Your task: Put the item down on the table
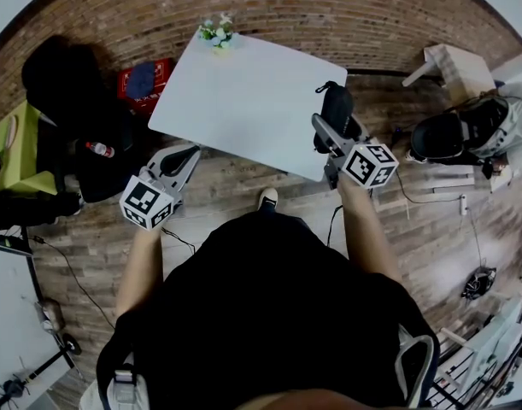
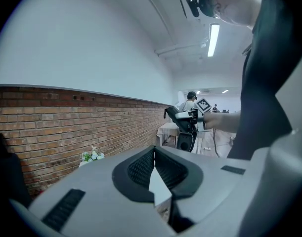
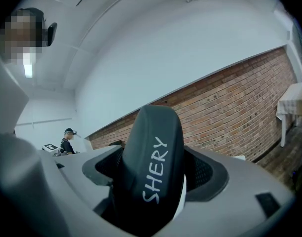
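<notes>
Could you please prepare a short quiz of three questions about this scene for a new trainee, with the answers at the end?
1. True or false: the left tongs are shut on the black case.
2. Where is the case? A: lying on the white table; B: clamped in the right tongs; C: on the floor.
3. Fill in: the white print on the case reads ____.

Key: 1 false, the left tongs are shut with nothing between them; 2 B; 3 SHERY.
</notes>
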`<state>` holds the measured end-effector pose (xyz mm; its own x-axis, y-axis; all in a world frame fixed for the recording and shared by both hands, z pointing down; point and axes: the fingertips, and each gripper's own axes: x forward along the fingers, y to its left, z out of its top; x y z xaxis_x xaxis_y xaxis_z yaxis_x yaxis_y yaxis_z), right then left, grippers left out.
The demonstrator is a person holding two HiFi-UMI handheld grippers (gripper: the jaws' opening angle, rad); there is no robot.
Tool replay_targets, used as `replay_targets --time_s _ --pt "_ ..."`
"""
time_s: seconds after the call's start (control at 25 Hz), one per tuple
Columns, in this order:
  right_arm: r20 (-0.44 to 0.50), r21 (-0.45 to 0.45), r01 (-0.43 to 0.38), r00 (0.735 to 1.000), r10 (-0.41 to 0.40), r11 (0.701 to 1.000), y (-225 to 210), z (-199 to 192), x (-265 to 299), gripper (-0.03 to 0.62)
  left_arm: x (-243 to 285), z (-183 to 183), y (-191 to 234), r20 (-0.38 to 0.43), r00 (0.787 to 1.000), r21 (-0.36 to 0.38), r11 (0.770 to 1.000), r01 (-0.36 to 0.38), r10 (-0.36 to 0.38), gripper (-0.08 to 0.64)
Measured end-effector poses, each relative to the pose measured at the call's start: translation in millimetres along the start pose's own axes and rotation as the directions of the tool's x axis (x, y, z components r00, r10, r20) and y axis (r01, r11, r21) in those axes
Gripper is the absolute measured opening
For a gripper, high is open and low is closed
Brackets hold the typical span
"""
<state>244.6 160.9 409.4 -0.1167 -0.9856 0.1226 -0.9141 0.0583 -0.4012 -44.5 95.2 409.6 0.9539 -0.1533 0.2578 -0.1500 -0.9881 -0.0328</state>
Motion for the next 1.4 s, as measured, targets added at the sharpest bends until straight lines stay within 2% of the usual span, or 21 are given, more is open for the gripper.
replay_targets --time_s 0.32,0.76,1.4 --pt "-0.008 -0.005 0.0 1.0 0.0 1.0 -1 5 8 0.388 2 -2 7 0.005 1.0 -0.017 1.0 -0.005 0.005 0.011" --pt "-0.033 0.019 0.005 0.999 -0.004 1.0 1 -10 10 0.388 1 -5 12 0.008 1.0 -0.026 1.0 0.003 -0.003 0.011" --pt "-0.046 0.034 0.015 0.999 -0.013 0.999 -26 -9 33 0.388 35 -9 31 -0.003 0.999 -0.051 0.998 0.032 -0.032 0.011"
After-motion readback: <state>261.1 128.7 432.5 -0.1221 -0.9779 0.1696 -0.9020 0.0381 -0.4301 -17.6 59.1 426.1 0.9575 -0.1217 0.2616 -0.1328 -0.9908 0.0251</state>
